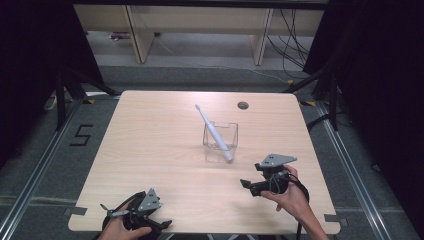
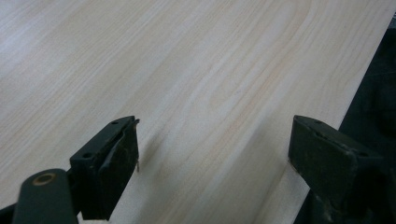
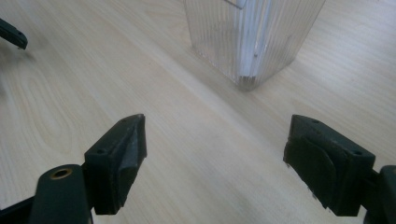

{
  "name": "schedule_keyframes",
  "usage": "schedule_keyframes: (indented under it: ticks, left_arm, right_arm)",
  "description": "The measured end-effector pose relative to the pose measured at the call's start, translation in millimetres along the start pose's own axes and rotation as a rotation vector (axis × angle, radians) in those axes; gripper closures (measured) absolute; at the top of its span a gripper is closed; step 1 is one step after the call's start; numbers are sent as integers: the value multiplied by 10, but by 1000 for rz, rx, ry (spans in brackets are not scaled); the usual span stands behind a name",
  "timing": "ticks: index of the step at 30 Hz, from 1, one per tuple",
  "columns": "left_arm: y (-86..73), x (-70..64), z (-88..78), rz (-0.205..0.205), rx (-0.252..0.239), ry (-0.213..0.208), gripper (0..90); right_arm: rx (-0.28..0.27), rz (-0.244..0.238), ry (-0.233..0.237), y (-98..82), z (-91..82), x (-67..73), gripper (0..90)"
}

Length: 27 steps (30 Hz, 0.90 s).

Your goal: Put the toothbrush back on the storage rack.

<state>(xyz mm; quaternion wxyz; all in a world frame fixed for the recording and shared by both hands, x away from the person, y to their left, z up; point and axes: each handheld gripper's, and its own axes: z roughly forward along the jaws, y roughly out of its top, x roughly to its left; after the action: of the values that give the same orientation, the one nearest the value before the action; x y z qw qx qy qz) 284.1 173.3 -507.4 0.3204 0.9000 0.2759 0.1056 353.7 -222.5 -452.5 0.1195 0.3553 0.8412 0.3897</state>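
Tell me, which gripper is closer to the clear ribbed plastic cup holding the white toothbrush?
The right gripper. It sits just below and right of the clear ribbed plastic cup, open. The left gripper rests far off at the table's near-left edge, also open.

The table (image 1: 150,165) is pale wood with fine grain lines. On it stands a clear cup (image 1: 220,137) with ribbed walls, holding a white toothbrush (image 1: 214,133). Both grippers (image 1: 250,186) (image 1: 162,225) are black with grey plates.
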Motion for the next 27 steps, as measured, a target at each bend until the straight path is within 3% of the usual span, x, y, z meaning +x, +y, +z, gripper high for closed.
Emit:
schedule_keyframes:
  ticks: [1,3,4,8,9,10,12,13,15,18,19,20,22,23,24,25,26,27]
  left_arm:
    - [2,8,0,17,0,1,155]
    - [2,5,2,14,1,1,155]
    - [1,4,-4,18,2,4,155]
    - [1,5,5,0,8,-1,155]
    - [5,13,0,20,10,-1,155]
    - [4,9,1,14,9,-1,155]
    - [4,10,0,15,9,-1,155]
    - [4,10,1,14,9,-1,155]
    - [4,11,0,15,9,-1,155]
    - [-4,-4,3,-4,-1,4,155]
    - [1,7,-5,17,1,7,155]
    - [0,5,-5,14,2,5,155]
    - [-3,-6,3,-2,-2,5,155]
    - [2,6,-3,21,3,5,155]
    - [1,4,-3,17,3,4,155]
    - [2,4,-3,17,2,5,155]
    - [-3,-4,0,-1,1,5,155]
    - [-3,-5,3,-6,-2,5,155]
  right_arm:
    - [4,21,7,-21,-6,17,209]
    - [-2,-8,8,-57,-8,-15,209]
    - [5,5,3,-77,-22,-7,209]
    - [-11,-2,10,-133,-64,7,209]
    - [-9,4,2,-141,-71,12,210]
    - [-20,-15,-10,-150,-77,7,210]
    - [-5,2,3,-167,-79,20,209]
    - [-9,-15,-7,-172,-80,9,210]
    - [1,10,-1,-185,-89,15,209]
    - [-3,-2,-7,-211,-101,1,210]
    - [-1,20,-12,-224,-109,19,210]
    - [-1,-5,-14,-238,-110,-2,210]
    - [2,-2,-20,-261,-122,-3,210]
    - [-1,-3,-14,-274,-124,-6,210]
    - [5,14,-20,-285,-140,6,210]
    - [-5,-11,-29,-295,-148,-14,209]
    - [5,31,-22,-306,-158,15,209]
    - [1,2,-18,-320,-163,-11,209]
